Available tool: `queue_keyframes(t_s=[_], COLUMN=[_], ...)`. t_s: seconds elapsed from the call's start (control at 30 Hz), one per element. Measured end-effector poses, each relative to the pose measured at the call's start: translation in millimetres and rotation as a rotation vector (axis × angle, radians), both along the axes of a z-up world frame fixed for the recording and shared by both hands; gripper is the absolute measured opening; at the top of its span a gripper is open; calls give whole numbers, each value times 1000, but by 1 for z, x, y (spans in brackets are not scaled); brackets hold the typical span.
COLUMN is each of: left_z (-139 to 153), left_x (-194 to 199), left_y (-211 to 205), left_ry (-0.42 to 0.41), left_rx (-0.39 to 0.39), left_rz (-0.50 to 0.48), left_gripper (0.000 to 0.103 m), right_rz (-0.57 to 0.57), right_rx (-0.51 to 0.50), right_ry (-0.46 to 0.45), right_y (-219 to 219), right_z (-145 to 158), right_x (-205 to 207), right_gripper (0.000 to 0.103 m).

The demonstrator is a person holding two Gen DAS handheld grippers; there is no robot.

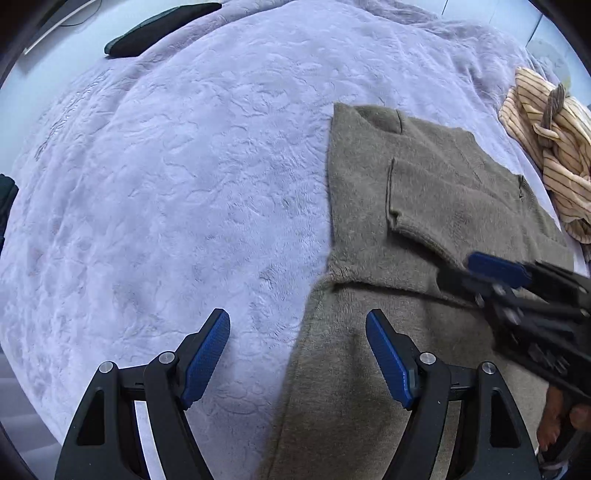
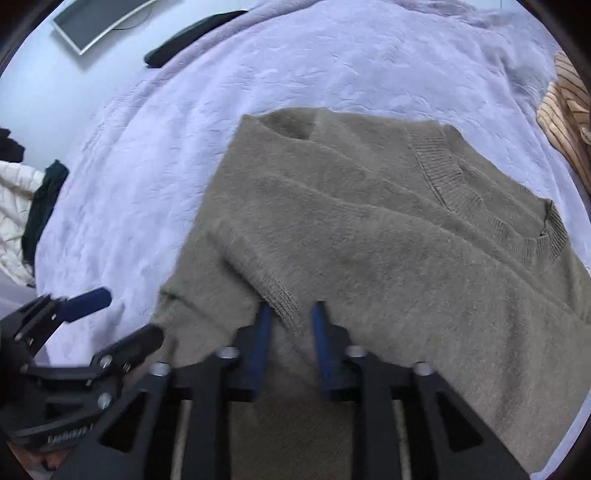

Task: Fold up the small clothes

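An olive-grey knitted sweater [image 1: 436, 206] lies flat on the lavender blanket [image 1: 184, 184], its sleeves folded across the body. My left gripper [image 1: 297, 332] is open wide and empty above the sweater's left edge. My right gripper [image 2: 291, 314] hovers at the cuff [image 2: 280, 295] of the folded sleeve; its jaws stand partly open with the cuff edge between the tips, not clamped. The sweater [image 2: 388, 240] fills the right wrist view, neckband [image 2: 532, 240] at right. The right gripper [image 1: 491, 269] shows at the right of the left wrist view; the left gripper [image 2: 110, 314] shows at lower left of the right wrist view.
A striped tan garment [image 1: 554, 147] lies at the bed's right edge, also in the right wrist view [image 2: 565, 122]. A dark folded item [image 1: 159, 29] lies at the far edge. Dark and white clothing [image 2: 33, 206] sits at the left. A monitor [image 2: 96, 22] stands beyond the bed.
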State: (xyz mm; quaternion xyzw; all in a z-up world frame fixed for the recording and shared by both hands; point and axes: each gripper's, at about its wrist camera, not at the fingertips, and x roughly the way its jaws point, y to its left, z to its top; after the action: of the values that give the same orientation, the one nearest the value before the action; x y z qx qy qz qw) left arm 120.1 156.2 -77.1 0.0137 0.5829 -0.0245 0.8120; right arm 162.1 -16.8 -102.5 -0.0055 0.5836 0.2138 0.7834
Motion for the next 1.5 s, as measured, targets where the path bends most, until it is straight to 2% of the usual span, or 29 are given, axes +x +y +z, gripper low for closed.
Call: queue_keyframes(t_s=[0.03, 0.1, 0.23, 0.27, 0.3, 0.4, 0.47, 0.57, 0.6, 0.63, 0.7, 0.83, 0.9, 1.0, 1.07, 1.33, 1.5], left_z=[3, 12, 25, 27, 27, 18, 3, -29, -36, -35, -31, -22, -19, -15, -12, -6, 2], left_x=[1, 6, 22, 27, 34, 52, 62, 70, 69, 64, 56, 37, 28, 8, -7, -56, -80], left_y=[0, -2, -26, -34, -48, -85, -103, -110, -108, -103, -101, -98, -97, -101, -108, -131, -126], left_ry=[-3, -16, -41, -45, -51, -47, -24, 54, 76, 64, 70, 86, 112, 138, 147, 199, 204], left_rx=[-4, -18, -60, -70, -76, -81, -61, 44, 41, 18, 19, 67, 55, 37, 44, 26, 33], left_rz=[-2, -11, -66, -84, -106, -164, -185, -182, -185, -184, -206, -242, -241, -266, -293, -340, -334], left_gripper=[77, 77, 77, 77, 77, 77, 77, 77, 77, 77, 77, 77, 77, 77, 77, 77, 77], right_rz=[-3, -30, -261, -340, -444, -610, -657, -726, -743, -753, -759, -726, -724, -722, -718, -704, -692], right_rx=[25, 82, 146, 166, 204, 237, 217, 128, 118, 133, 154, 130, 129, 153, 152, 157, 181], right_ry=[7, 5, 9, 27, 54, 112, 127, 186, 201, 205, 198, 199, 216, 239, 252, 296, 314], right_y=[-4, -23, -109, -137, -171, -234, -260, -283, -291, -296, -300, -284, -281, -273, -267, -252, -242], right_z=[6, 21, 37, 36, 32, 17, 7, -23, -29, -32, -29, -20, -16, -10, -8, 2, 1], right_x=[-4, -12, -25, -28, -28, -37, -43, -54, -59, -64, -73, -79, -88, -105, -116, -178, -204], right_gripper=[57, 57, 57, 55, 49, 44, 44, 43, 42, 42, 43, 48, 55, 57, 64, 71, 78])
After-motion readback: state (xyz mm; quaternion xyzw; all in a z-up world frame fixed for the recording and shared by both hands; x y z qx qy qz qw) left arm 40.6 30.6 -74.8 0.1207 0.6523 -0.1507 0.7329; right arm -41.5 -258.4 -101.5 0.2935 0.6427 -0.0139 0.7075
